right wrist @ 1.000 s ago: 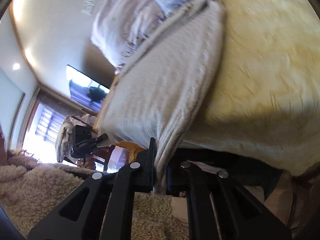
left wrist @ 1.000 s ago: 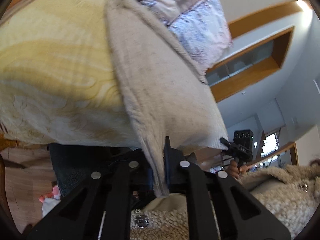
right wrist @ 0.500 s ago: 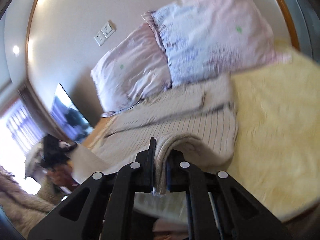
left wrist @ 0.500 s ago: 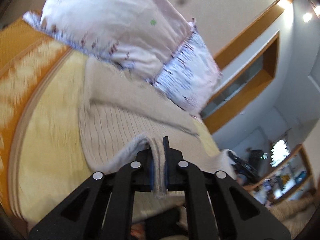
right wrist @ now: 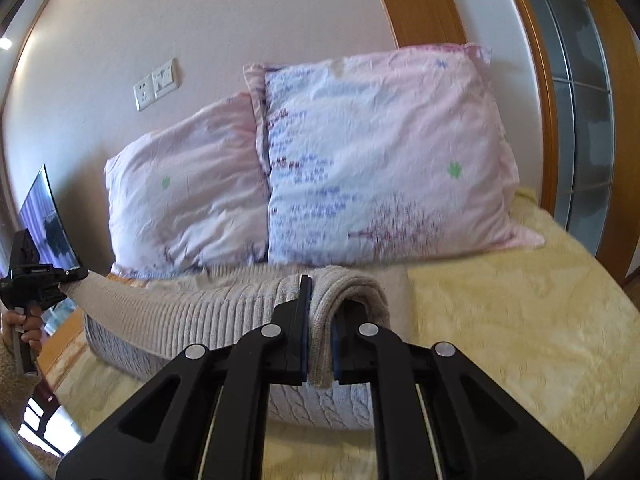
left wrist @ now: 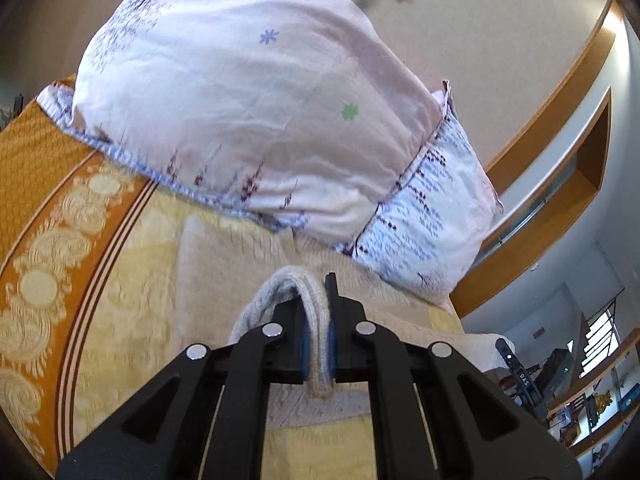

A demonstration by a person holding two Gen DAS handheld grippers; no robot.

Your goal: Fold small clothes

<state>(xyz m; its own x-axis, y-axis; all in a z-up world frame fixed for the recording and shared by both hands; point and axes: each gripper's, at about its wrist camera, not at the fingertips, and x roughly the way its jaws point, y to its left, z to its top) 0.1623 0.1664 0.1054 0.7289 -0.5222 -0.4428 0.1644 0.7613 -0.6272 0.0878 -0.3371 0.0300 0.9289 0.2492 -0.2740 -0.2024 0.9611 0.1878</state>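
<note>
A beige ribbed knit sweater lies on the bed, its far edge just below the pillows. Its near hem is lifted off the bed and stretched between the two grippers, with the rest of the garment underneath.

The right gripper has its fingers clamped on a folded bunch of the hem, which loops over the top of the right finger and hangs a little below the pads. The left gripper is clamped the same way on the hem's other corner, the knit arching up and over its left finger. In the right view the left gripper shows at the far left edge, gripped by a hand, with the hem running taut to it.

The bed wears a pale yellow cover with an orange patterned border. Two pink floral pillows lean against the wall, under a white switch plate.
</note>
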